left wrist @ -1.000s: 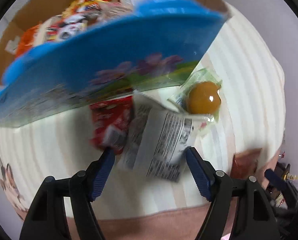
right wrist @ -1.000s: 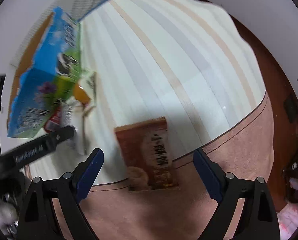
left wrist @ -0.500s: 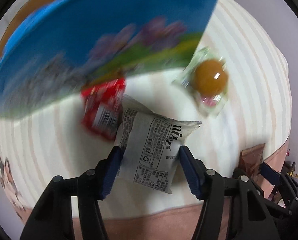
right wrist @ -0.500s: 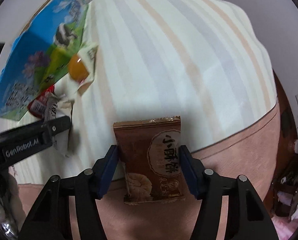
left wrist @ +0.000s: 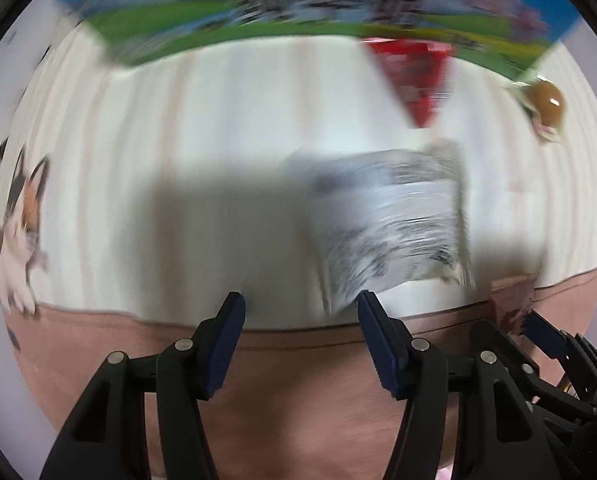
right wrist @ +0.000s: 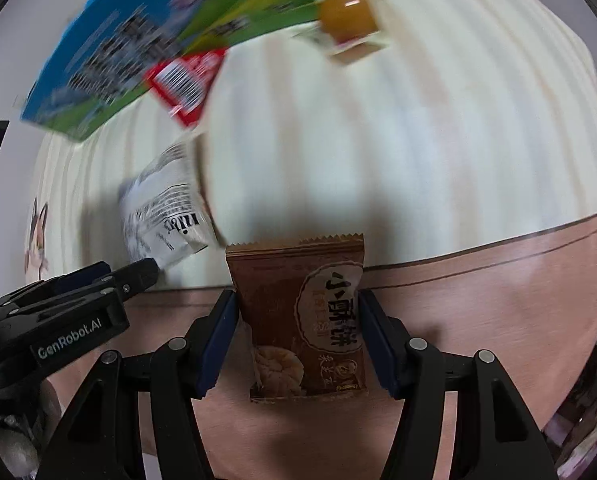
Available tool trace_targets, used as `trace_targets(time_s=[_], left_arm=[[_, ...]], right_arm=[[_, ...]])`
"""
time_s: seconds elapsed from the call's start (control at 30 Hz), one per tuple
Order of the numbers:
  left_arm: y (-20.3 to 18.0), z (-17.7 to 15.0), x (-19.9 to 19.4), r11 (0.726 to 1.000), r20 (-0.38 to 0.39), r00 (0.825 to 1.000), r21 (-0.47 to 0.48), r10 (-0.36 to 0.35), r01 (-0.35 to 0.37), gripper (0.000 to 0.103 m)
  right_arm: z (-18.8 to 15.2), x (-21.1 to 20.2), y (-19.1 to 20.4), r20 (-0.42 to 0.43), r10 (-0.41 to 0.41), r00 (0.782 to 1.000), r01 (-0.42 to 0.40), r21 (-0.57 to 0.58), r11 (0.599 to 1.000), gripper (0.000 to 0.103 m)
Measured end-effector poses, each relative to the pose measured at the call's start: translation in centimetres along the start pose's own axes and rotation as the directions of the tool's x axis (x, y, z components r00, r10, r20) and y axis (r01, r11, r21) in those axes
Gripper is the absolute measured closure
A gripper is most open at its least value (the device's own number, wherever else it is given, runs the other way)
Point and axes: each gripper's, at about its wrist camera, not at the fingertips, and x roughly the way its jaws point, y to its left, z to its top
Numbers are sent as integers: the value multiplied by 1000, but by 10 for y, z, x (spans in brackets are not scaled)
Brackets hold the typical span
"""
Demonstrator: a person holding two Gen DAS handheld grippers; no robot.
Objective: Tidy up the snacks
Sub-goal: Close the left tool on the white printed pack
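My right gripper (right wrist: 298, 332) has its jaws against both sides of a brown snack packet (right wrist: 302, 320) at the cloth's pink border. My left gripper (left wrist: 300, 320) is open and holds nothing; a white printed packet (left wrist: 386, 224) lies blurred just ahead of its right finger, and also shows in the right wrist view (right wrist: 166, 216). A red packet (left wrist: 414, 76) and a clear-wrapped brown round snack (left wrist: 544, 104) lie near the blue-green box (left wrist: 298, 4).
The cloth is cream striped with a pink border (left wrist: 298, 400) and a cat print (left wrist: 18, 216) at the left. The blue-green box (right wrist: 146, 40) stands at the back. The left gripper's body (right wrist: 58, 320) is close to the right one's left side.
My left gripper swung left and off the white packet, which now lies to its right. My right gripper closed in onto the brown packet.
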Motion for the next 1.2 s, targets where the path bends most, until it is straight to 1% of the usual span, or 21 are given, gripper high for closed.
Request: trace_targets(time_s=[0.13, 0.27, 0.37, 0.43, 0.53, 0.57, 0.6, 0.63, 0.67, 0.7, 0.77, 0.8, 0.83, 0.9, 0.93, 0.97, 1.0, 1.03, 1.1, 1.17, 1.2], left_arm=[[27, -11, 4, 998, -25, 1000, -55, -17, 16, 46], [36, -6, 8, 996, -45, 997, -67, -70, 67, 46], [38, -6, 11, 993, -61, 993, -51, -106, 102, 45], [40, -15, 15, 993, -73, 990, -32, -119, 117, 45], [36, -23, 17, 994, -74, 992, 10, -104, 105, 45], [39, -26, 18, 995, -68, 993, 18, -98, 100, 45], [34, -32, 20, 995, -63, 993, 16, -96, 97, 45], [33, -32, 18, 995, -63, 993, 2, -104, 104, 48], [35, -33, 18, 991, -68, 989, -33, -131, 129, 51], [26, -38, 22, 985, -73, 984, -65, -163, 159, 54], [34, -41, 23, 967, -86, 970, -136, -229, 216, 54], [39, -43, 24, 953, -96, 958, -173, -269, 250, 54], [43, -44, 26, 943, -100, 951, -196, -291, 268, 54], [51, -47, 20, 934, -79, 951, -228, -300, 275, 55], [53, -49, 13, 935, -54, 954, -222, -295, 276, 53], [53, -49, 4, 943, -23, 962, -202, -273, 263, 53], [52, -46, -11, 956, 17, 970, -162, -244, 243, 53], [46, -41, -23, 967, 47, 973, -105, -228, 232, 50], [29, -31, -40, 981, 83, 977, 14, -195, 195, 46], [5, -21, -50, 975, 99, 979, 149, -181, 165, 46], [-3, -8, -51, 963, 101, 982, 235, -158, 131, 45]], right_arm=[[-9, 14, 20, -29, 11, 1000, -12, -37, 999, 39], [-14, 25, 42, -61, 14, 998, -16, -39, 999, 37], [-12, 28, 49, -77, 7, 997, -10, -39, 999, 37], [-11, 33, 53, -79, -1, 997, -3, -45, 999, 37], [-11, 34, 55, -78, -3, 997, 0, -43, 999, 38], [-13, 34, 54, -80, -5, 997, 2, -45, 999, 40], [-15, 34, 54, -85, -2, 996, -2, -41, 999, 41], [-16, 34, 53, -93, 13, 996, -16, -30, 999, 42], [-19, 36, 53, -105, 39, 994, -40, -6, 999, 42], [-21, 37, 52, -116, 66, 991, -64, 17, 998, 42], [-23, 39, 48, -133, 135, 982, -127, 67, 990, 42], [-25, 41, 48, -143, 162, 976, -151, 86, 985, 42], [-25, 43, 47, -150, 181, 972, -167, 99, 981, 42], [-28, 43, 43, -139, 204, 969, -186, 132, 974, 42], [-28, 43, 43, -140, 208, 968, -190, 131, 973, 42], [-27, 44, 43, -146, 209, 967, -191, 126, 973, 42], [-27, 44, 44, -154, 206, 966, -188, 122, 975, 40], [-26, 45, 47, -160, 197, 967, -182, 104, 978, 38], [-26, 45, 54, -168, 172, 971, -164, 60, 985, 30], [-26, 49, 66, -167, 113, 979, -115, -1, 993, 31], [-25, 49, 71, -154, 73, 985, -81, -47, 996, 40]])
